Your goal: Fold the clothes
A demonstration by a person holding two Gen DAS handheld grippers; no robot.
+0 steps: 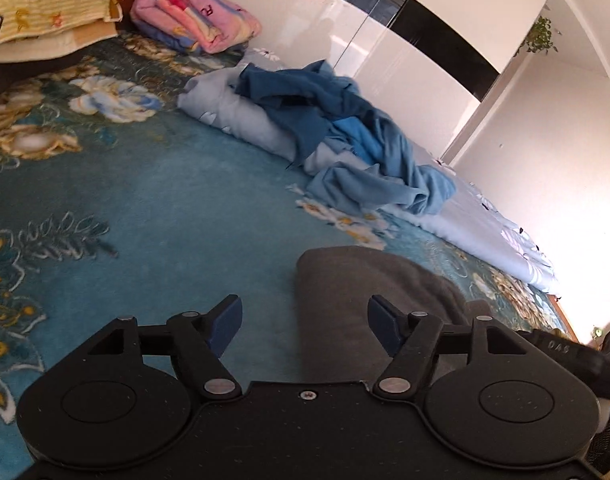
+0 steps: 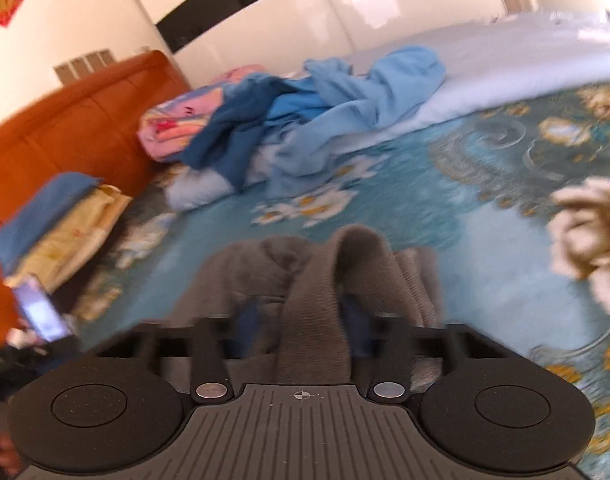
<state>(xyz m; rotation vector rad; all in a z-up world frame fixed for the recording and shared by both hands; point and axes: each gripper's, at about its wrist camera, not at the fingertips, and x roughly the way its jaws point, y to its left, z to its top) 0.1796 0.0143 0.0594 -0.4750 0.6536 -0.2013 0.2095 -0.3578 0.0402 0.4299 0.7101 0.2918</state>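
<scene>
The person is working on the grey garment [image 2: 317,276], and it looks like a fold is in mid-course: the right gripper [image 2: 305,320] is pinching a raised ridge of the grey cloth between its fingers, the fabric humping up just ahead of them and draping down either side. The picture from that hand is smeared, so I am judging the pinch from the cloth bunched between the narrow jaws.

The left gripper [image 1: 304,322] is standing wide with nothing between its blue pads [image 1: 229,320]. The grey garment [image 1: 369,300] is lying flat on the blue floral bedspread [image 1: 165,200], just ahead of it and toward its right finger, its rounded folded edge beyond the tips; I cannot tell whether that finger is touching the cloth.

Next, I would guess, the right hand needs to carry its edge over and lay it down, while the empty left one finds a fresh corner or holds the fabric flat.

The heap of blue clothes [image 1: 345,128] is waiting well beyond both grippers, still unfolded.
</scene>
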